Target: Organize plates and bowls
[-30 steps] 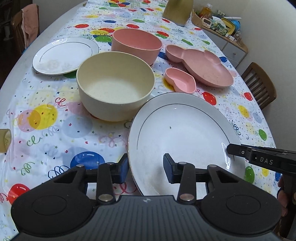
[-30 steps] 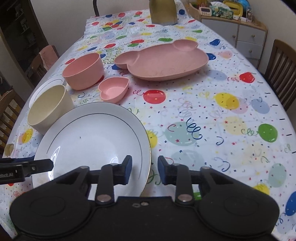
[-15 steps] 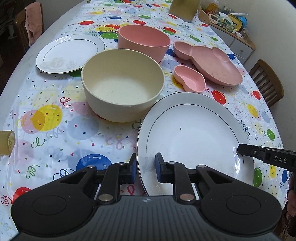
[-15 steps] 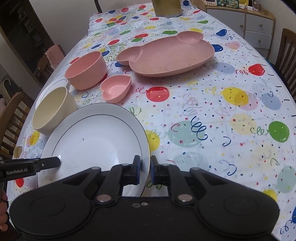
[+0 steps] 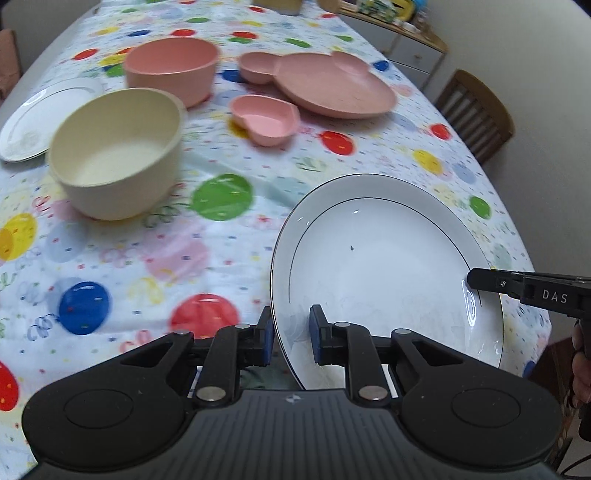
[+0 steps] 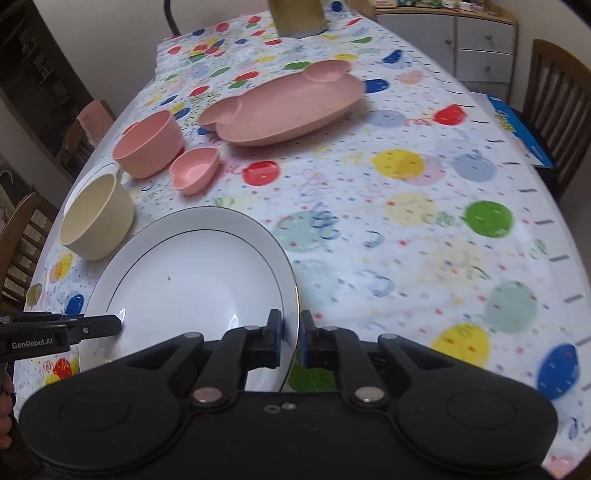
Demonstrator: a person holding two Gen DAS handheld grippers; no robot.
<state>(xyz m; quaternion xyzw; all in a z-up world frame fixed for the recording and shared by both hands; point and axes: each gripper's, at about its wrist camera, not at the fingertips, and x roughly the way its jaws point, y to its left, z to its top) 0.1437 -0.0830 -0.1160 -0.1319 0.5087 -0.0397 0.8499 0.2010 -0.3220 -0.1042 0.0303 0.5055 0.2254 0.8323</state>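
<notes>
A large white plate (image 5: 384,266) with a thin dark ring is held off the table, tilted. My left gripper (image 5: 291,334) is shut on its near left rim. My right gripper (image 6: 291,338) is shut on its right rim; the plate also shows in the right wrist view (image 6: 184,280). A cream bowl (image 5: 114,151), a pink bowl (image 5: 171,68), a small pink heart dish (image 5: 266,120), a pink bear-shaped plate (image 5: 328,83) and a small white plate (image 5: 33,118) sit on the balloon tablecloth.
A tan object (image 6: 297,16) stands at the table's far end. Wooden chairs (image 6: 557,96) stand at the right side, another (image 6: 22,240) at the left. A white cabinet (image 6: 476,40) is behind. A blue box (image 6: 517,129) lies past the right edge.
Both grippers have closed on the large white plate's rim and lifted it. It has moved right, away from the cream bowl, uncovering a green balloon print.
</notes>
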